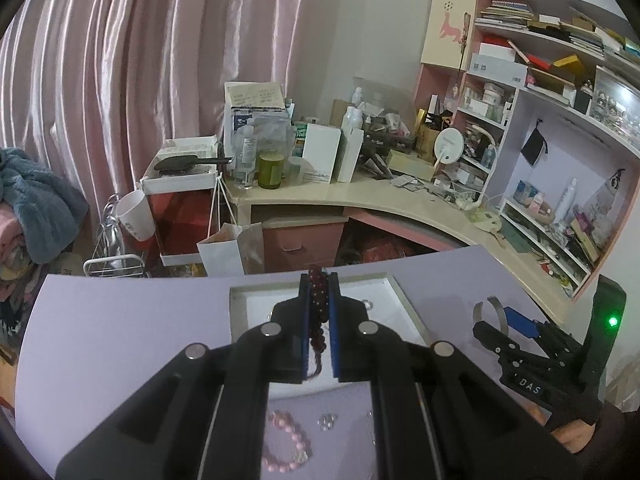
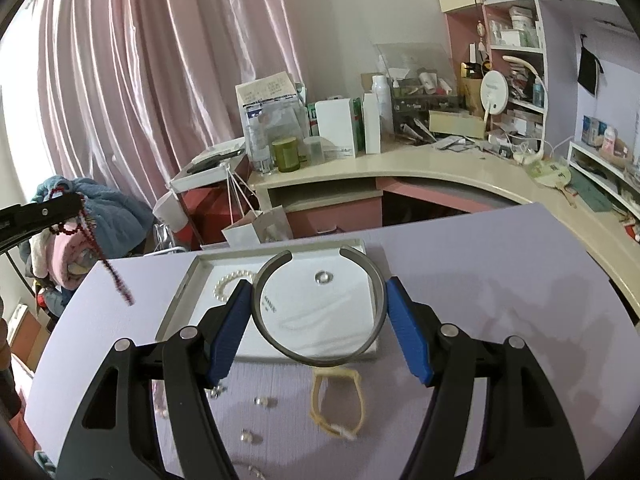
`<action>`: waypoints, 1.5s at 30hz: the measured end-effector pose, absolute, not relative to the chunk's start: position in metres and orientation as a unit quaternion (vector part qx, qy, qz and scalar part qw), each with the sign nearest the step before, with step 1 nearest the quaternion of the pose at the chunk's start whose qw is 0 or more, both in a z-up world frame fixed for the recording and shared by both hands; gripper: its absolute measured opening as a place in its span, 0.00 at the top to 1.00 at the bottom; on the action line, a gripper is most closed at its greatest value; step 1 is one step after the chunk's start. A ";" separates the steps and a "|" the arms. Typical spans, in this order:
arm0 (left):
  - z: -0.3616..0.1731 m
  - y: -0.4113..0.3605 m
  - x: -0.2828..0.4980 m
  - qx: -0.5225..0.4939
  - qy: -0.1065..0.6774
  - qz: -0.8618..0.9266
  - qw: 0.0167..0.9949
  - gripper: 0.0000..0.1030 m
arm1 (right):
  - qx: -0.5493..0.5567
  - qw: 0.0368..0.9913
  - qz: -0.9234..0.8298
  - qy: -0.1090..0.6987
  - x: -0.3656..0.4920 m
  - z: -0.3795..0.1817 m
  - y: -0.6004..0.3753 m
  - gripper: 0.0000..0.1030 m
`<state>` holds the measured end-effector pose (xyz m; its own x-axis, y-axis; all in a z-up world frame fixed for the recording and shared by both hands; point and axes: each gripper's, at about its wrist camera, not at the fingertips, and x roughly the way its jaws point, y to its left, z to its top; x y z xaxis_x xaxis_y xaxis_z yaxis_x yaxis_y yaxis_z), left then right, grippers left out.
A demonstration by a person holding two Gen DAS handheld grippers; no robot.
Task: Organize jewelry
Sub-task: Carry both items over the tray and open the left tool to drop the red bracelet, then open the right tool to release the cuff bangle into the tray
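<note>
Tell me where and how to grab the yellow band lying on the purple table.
Grip the yellow band loop across one long side strap, coming straight down from above. It lies flat on the purple table as an open loop, so one finger can drop inside the loop and the other outside. Probably avoid the white-tipped clasp end, which looks lumpy.

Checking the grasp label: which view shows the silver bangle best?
The right wrist view: the bangle fills the frame, clamped between blue pads. The left wrist view shows only a small arc of it at the right gripper.
</note>
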<state>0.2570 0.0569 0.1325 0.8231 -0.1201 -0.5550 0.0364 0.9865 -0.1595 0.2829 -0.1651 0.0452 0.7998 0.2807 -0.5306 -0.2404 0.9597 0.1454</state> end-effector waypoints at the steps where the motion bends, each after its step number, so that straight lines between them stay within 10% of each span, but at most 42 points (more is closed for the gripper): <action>1: 0.132 0.058 0.263 -0.070 0.296 -0.041 0.952 0.92 | 0.034 0.948 0.137 0.285 0.286 0.045 -0.163 0.33; 29: 0.040 0.082 0.385 -0.083 0.386 -0.040 0.918 0.91 | 0.021 0.928 0.143 0.343 0.371 0.002 -0.137 0.33; 45: 0.049 0.122 0.352 -0.123 0.352 0.012 0.928 0.58 | 0.011 0.918 0.141 0.371 0.385 -0.015 -0.133 0.33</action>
